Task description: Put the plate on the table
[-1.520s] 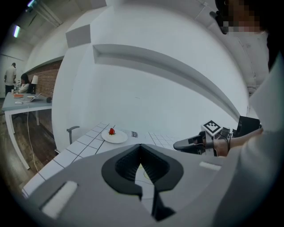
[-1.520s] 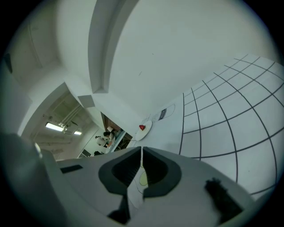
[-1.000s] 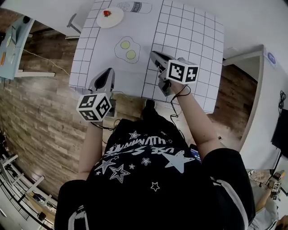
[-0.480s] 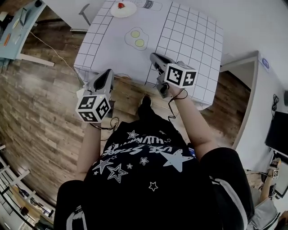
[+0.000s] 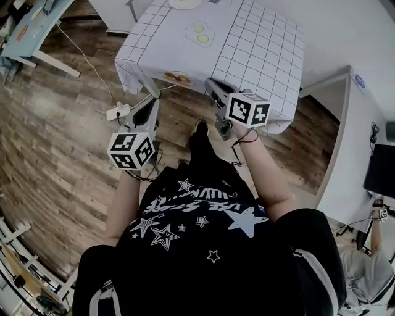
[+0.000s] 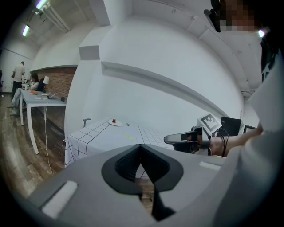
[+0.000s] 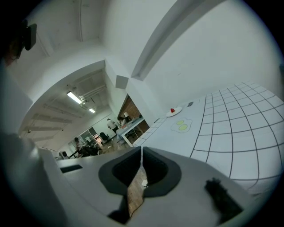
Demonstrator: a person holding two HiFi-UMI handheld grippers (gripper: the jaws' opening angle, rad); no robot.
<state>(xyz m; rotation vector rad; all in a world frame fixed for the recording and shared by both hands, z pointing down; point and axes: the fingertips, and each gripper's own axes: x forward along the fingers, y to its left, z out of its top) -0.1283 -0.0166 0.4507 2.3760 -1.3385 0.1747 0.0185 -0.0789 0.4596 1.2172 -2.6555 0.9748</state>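
Observation:
A white plate (image 5: 184, 3) with a small red thing on it lies at the far end of the grid-cloth table (image 5: 259, 49), cut by the top edge of the head view. It shows small in the left gripper view (image 6: 115, 122) and in the right gripper view (image 7: 174, 111). My left gripper (image 5: 150, 106) is shut and holds nothing, out over the wooden floor short of the table's near edge. My right gripper (image 5: 210, 84) is shut too, empty, level with that near edge. The plate is far from both.
A fried-egg print (image 5: 199, 34) marks the cloth between me and the plate. A white power strip (image 5: 117, 112) with its cable lies on the floor at the left. A light blue desk (image 5: 31, 24) stands at upper left and a white cabinet (image 5: 345, 123) at right. People stand far off.
The table and plate have slid up and away in the head view. Both grippers, which were over the table's near edge, are now back over the floor. Their jaws stay shut.

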